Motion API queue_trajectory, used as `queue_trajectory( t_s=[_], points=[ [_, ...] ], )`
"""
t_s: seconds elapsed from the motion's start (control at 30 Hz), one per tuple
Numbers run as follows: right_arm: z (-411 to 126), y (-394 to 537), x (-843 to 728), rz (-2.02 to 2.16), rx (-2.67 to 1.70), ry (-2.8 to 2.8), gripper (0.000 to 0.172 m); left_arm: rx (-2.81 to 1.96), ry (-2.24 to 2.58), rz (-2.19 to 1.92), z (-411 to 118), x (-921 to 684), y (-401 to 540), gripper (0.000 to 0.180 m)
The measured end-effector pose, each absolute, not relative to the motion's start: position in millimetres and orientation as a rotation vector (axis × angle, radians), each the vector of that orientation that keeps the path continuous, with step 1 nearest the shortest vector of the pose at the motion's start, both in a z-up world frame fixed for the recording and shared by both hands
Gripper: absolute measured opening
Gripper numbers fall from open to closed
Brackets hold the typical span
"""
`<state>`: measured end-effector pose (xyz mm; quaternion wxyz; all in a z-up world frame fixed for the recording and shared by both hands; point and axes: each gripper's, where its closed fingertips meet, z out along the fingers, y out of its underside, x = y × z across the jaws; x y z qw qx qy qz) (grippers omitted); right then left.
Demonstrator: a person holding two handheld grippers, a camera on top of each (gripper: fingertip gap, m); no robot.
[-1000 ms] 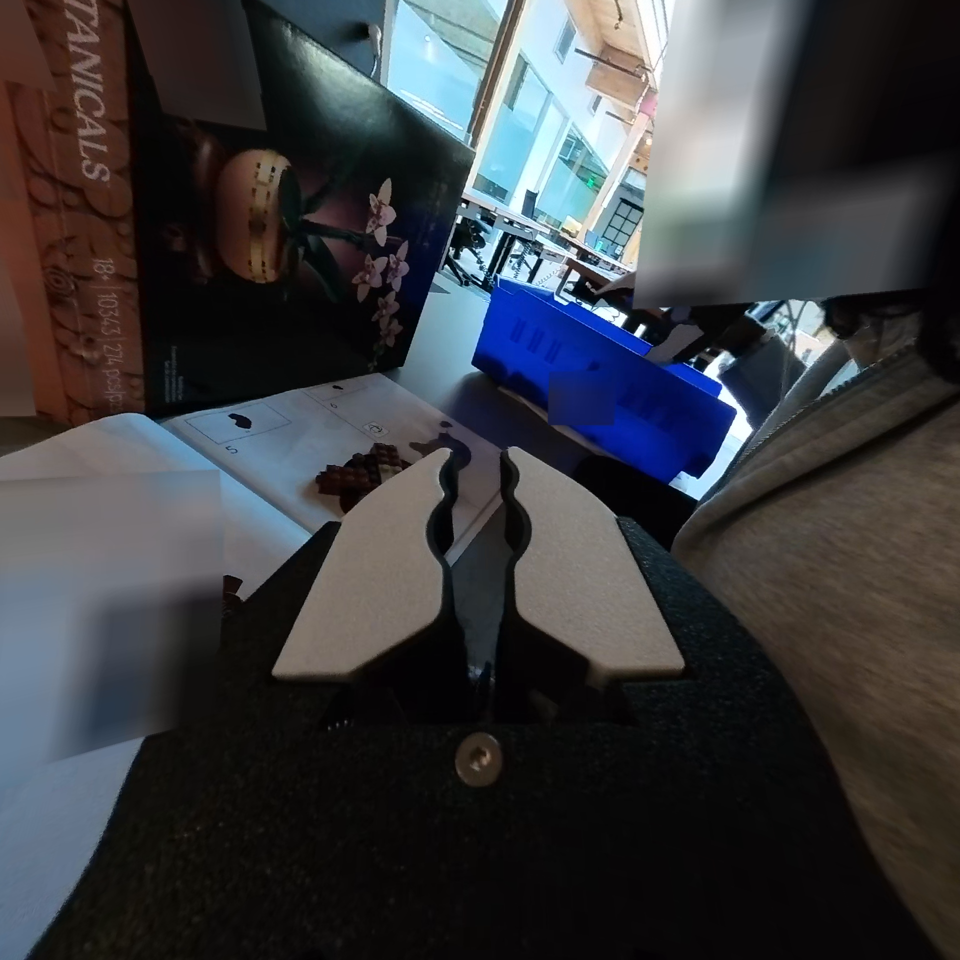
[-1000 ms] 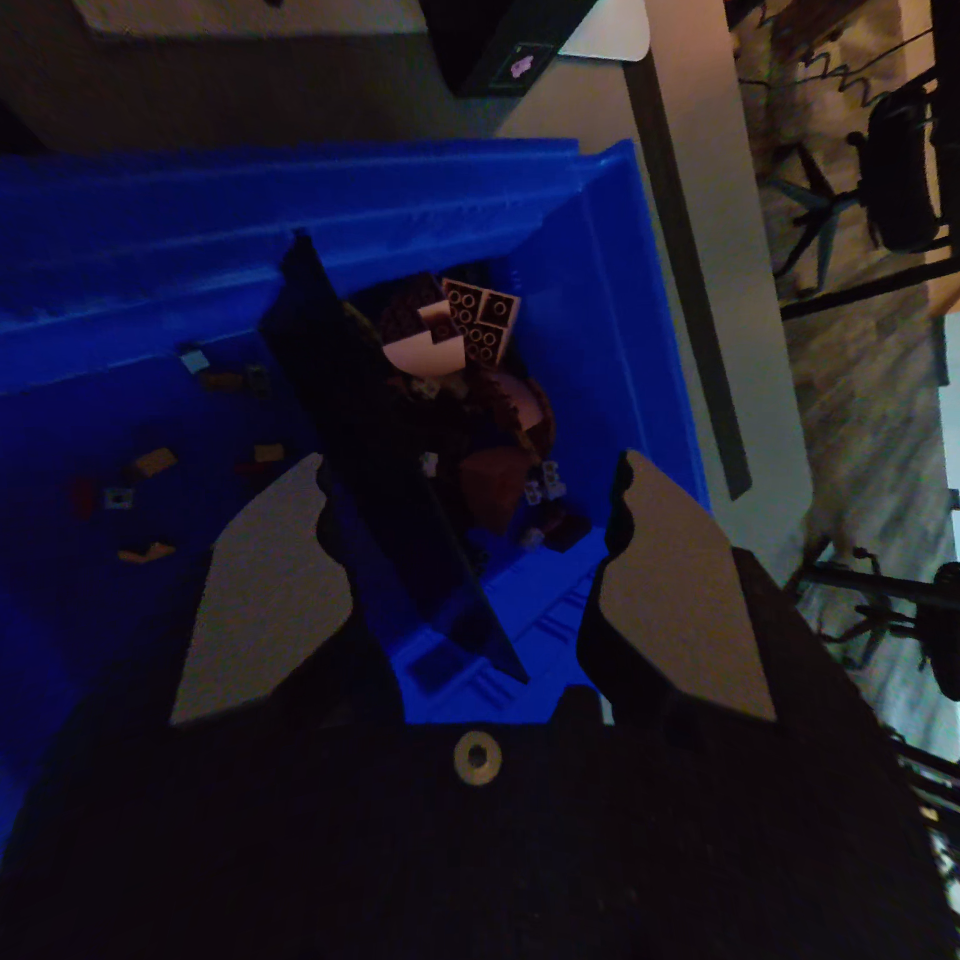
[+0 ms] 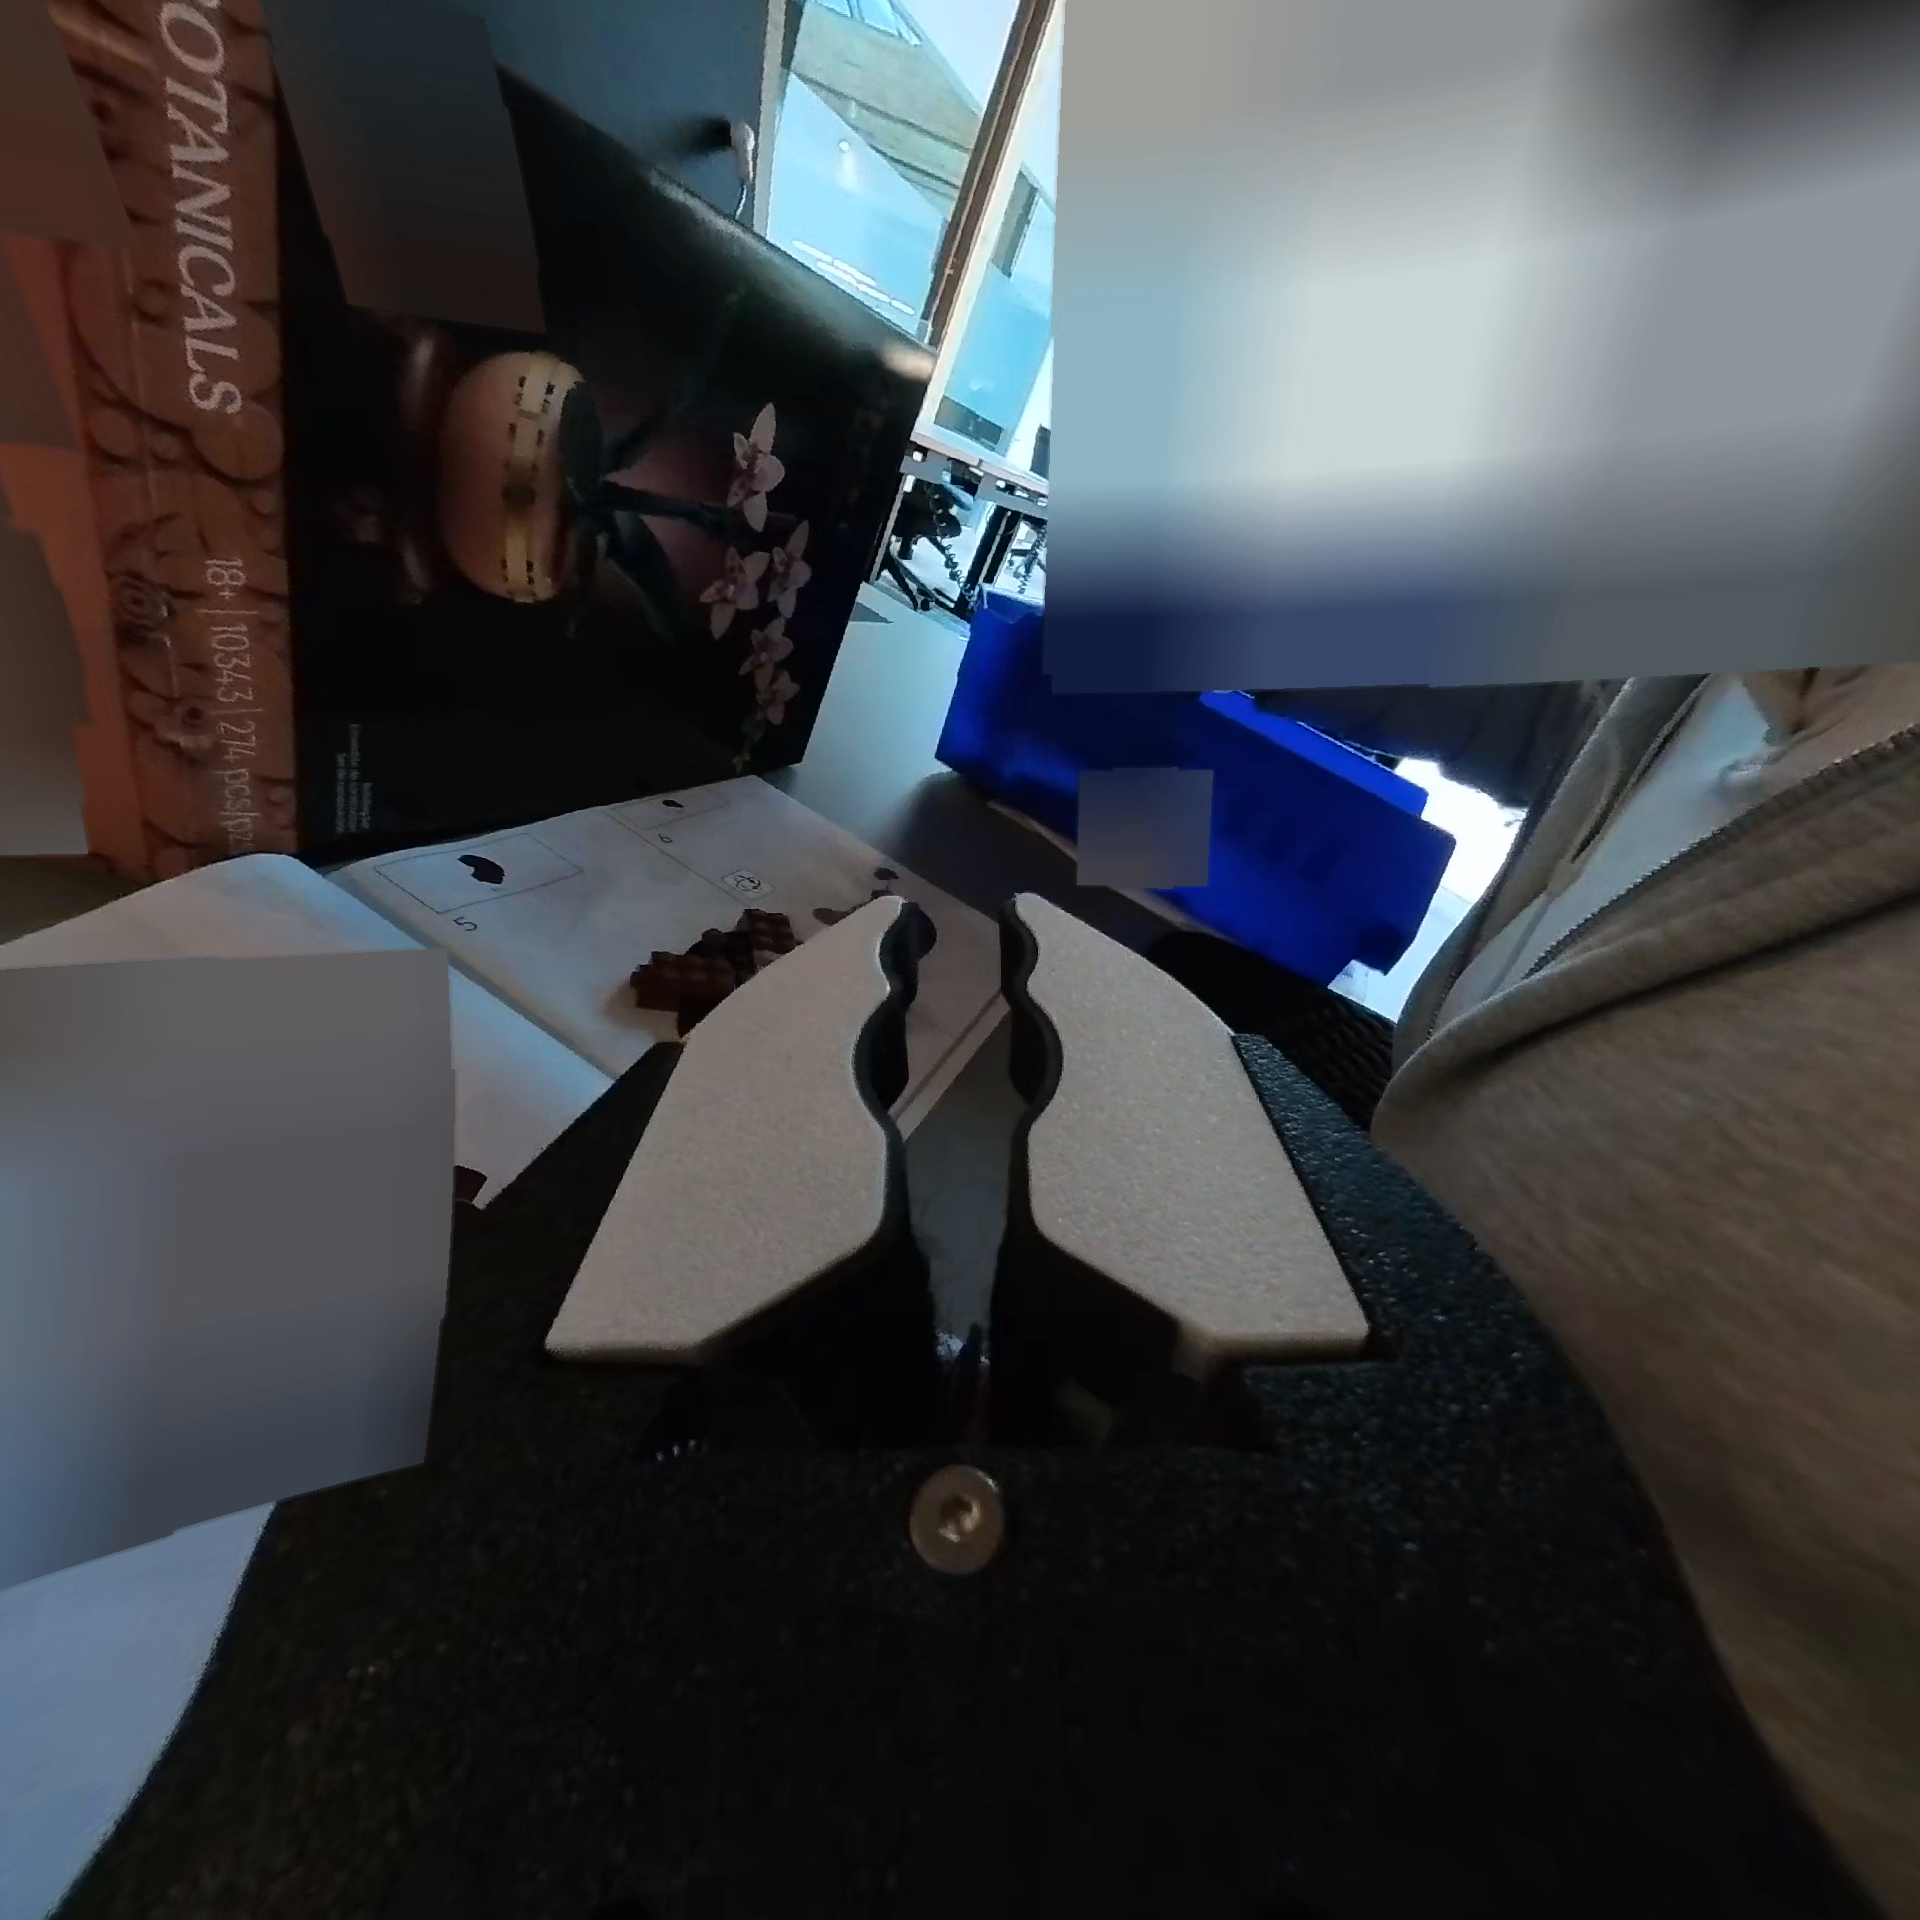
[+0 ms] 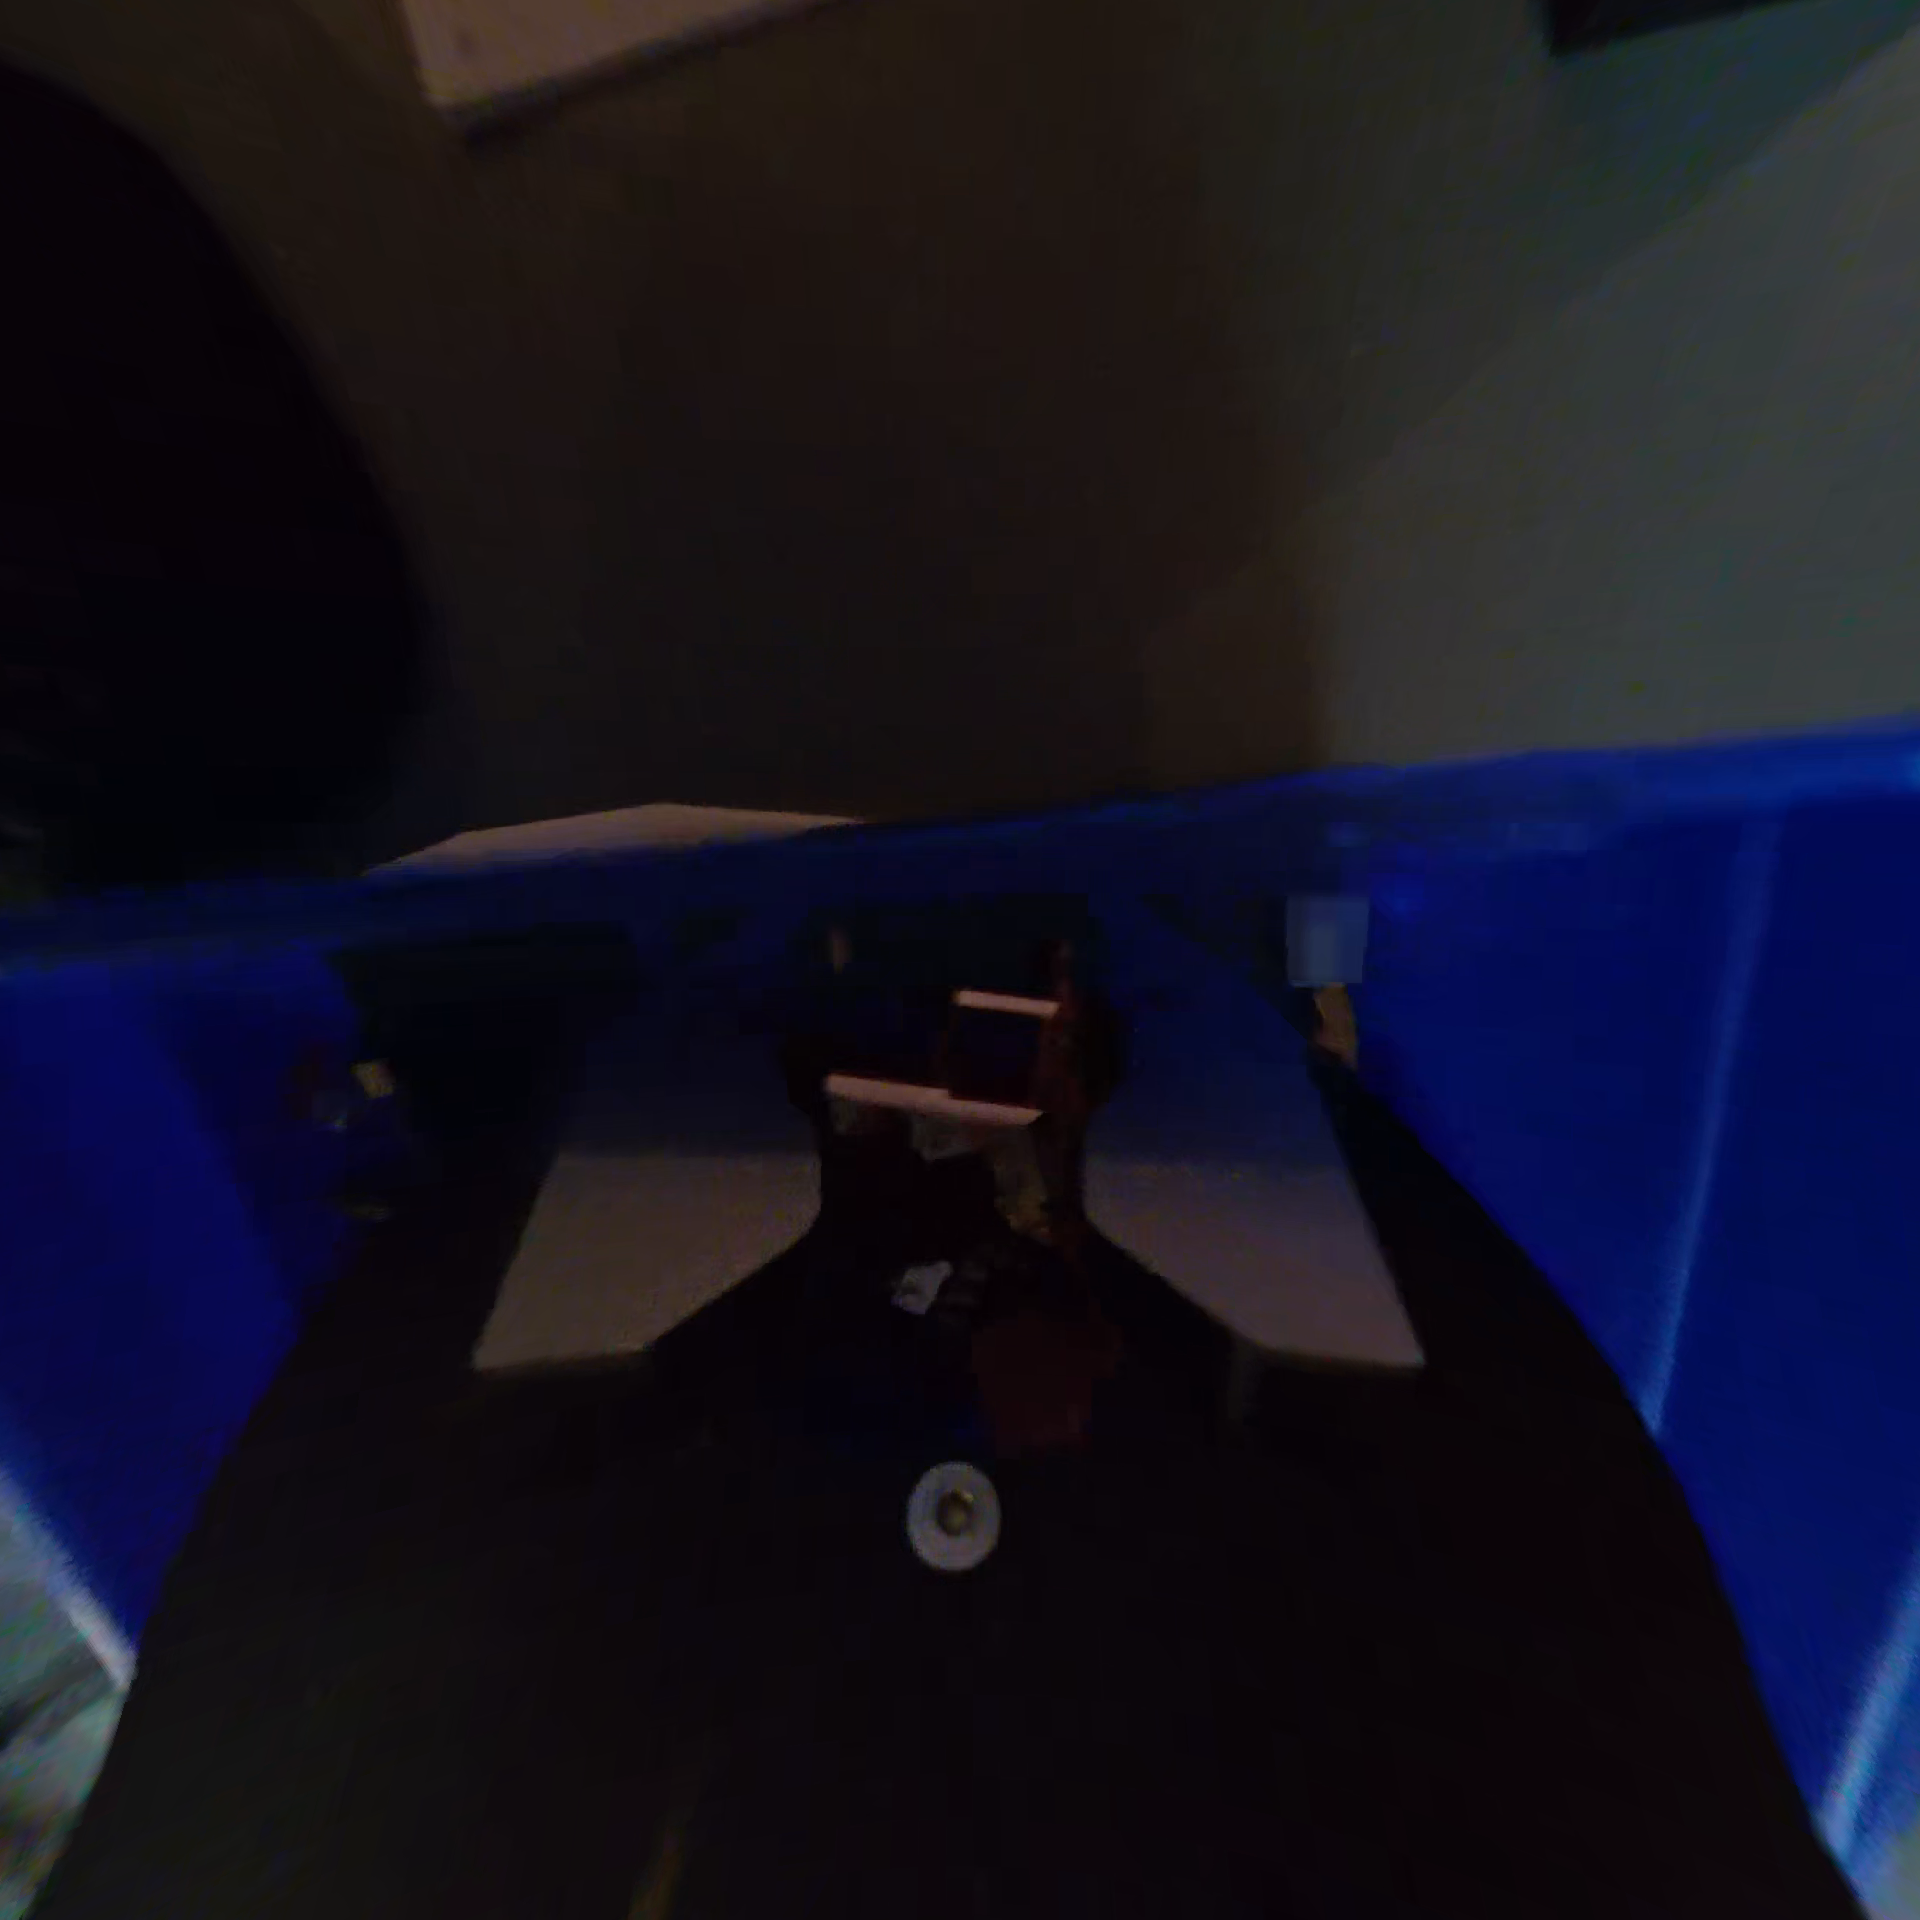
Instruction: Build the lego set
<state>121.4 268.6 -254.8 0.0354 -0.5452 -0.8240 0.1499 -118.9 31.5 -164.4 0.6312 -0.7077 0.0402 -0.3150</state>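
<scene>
Left tool (image 3: 956,925): fingers a narrow gap apart, nothing between them; poised over an open instruction booklet (image 3: 582,894) on the tabletop, a cluster of brown bricks (image 3: 717,961) just left of its tips.

Right tool (image 4: 951,1049): lowered into a blue bin (image 4: 1621,1039); dark, blurred bricks (image 4: 987,1049) lie at its tips. Whether the fingers stand apart or clamp anything cannot be told.

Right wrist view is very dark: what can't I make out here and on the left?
- Right gripper: fingertips lost in darkness and blur inside the blue plastic bin; grasp unreadable.
- Small dark and pale bricks: shapes unclear.
- Left view: brown studded brick assembly partly behind the open left gripper.
</scene>
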Motion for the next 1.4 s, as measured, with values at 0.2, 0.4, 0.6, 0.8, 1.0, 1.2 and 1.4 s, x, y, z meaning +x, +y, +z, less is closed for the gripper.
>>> queue_trajectory(
  t_s=[0.2, 0.4, 0.6, 0.8, 1.0, 1.2, 1.4],
  points=[
    [-253.6, 285.3, 148.0, 0.318, -1.733, -2.485, 0.041, -1.636, 0.100, -0.718, -166.4, -117.3, 32.4, 0.014],
    [-252.8, 301.5, 172.0, 0.175, -1.835, -2.414, 0.041, -1.644, 0.104, -0.698, -167.5, -117.0, 32.9, 0.014],
    [-240.8, 305.4, 176.9, 0.208, -1.934, -2.290, 0.056, -1.665, 0.120, -0.678, -170.1, -114.9, 33.8, 0.014],
    [-224.8, 302.1, 169.6, 0.312, -1.920, -2.184, 0.064, -1.662, 0.122, -0.668, -170.0, -115.0, 33.6, 0.014],
    [-223.3, 308.0, 169.2, 0.216, -1.857, -2.145, 0.060, -1.659, 0.129, -0.666, -169.8, -114.4, 33.0, 0.014],
    [-206.1, 316.7, 151.5, 0.231, -1.698, -2.057, 0.037, -1.671, 0.143, -0.647, -171.4, -112.8, 33.2, 0.014],
    [-217.0, 304.3, 145.0, 0.326, -1.743, -2.117, 0.056, -1.680, 0.148, -0.636, -172.7, -112.0, 33.7, 0.014]
  ],
)
